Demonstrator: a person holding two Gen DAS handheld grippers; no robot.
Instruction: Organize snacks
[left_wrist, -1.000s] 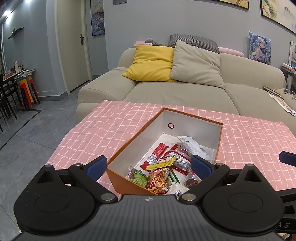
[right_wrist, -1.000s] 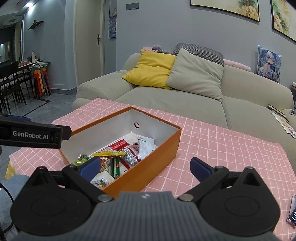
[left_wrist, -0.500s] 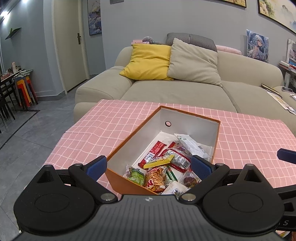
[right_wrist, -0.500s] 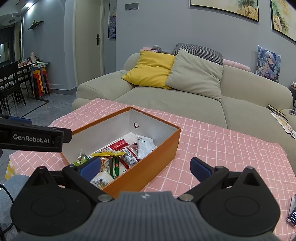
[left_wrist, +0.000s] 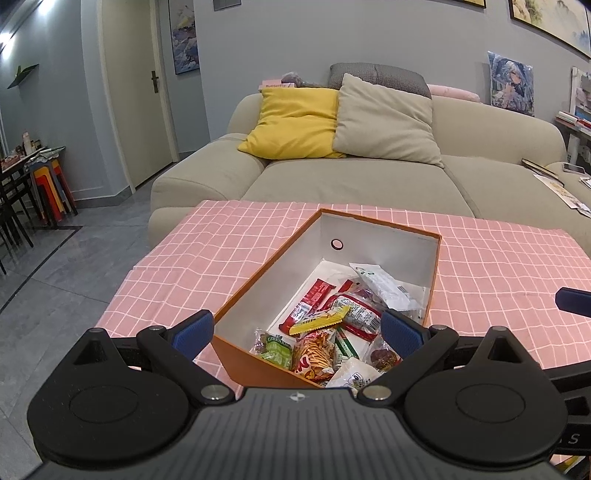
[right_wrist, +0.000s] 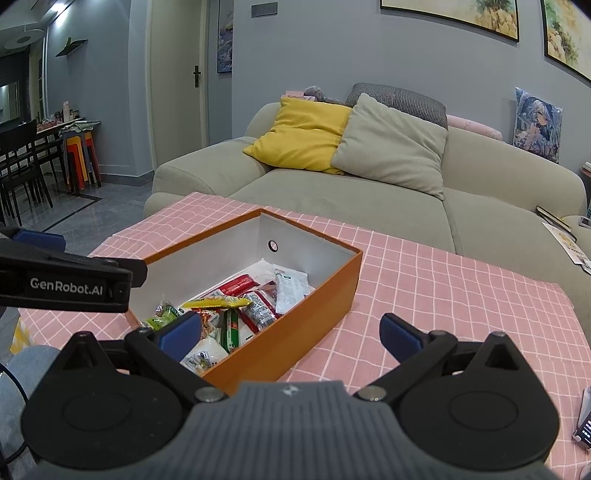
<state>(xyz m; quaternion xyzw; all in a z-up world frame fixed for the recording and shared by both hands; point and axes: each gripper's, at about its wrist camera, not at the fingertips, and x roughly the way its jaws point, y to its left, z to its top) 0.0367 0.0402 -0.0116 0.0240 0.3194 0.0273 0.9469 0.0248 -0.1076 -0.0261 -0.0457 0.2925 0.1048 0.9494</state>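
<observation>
An orange box (left_wrist: 255, 284) with white inner walls sits on a pink checked tablecloth (left_wrist: 229, 243). It holds several snack packets: a yellow bar (left_wrist: 319, 321), a red bar (left_wrist: 312, 297), a white pouch (left_wrist: 380, 286), a green pack (left_wrist: 277, 349). My left gripper (left_wrist: 295, 330) is open and empty, just above the box's near end. My right gripper (right_wrist: 290, 330) is open and empty, over the box's near right corner (right_wrist: 258, 354). The box (right_wrist: 325, 280) and snacks (right_wrist: 255, 306) show in the right wrist view too.
A beige sofa (left_wrist: 369, 184) with a yellow cushion (left_wrist: 291, 123) and a grey cushion (left_wrist: 384, 122) stands behind the table. Dining chairs and stools (right_wrist: 44, 162) are far left. A phone (right_wrist: 585, 428) lies at the table's right edge. The left gripper's finger (right_wrist: 66, 280) crosses the right view.
Both grippers stay open; the left view has drifted slightly, so the box sits a little lower and nearer. The snacks have not moved.
</observation>
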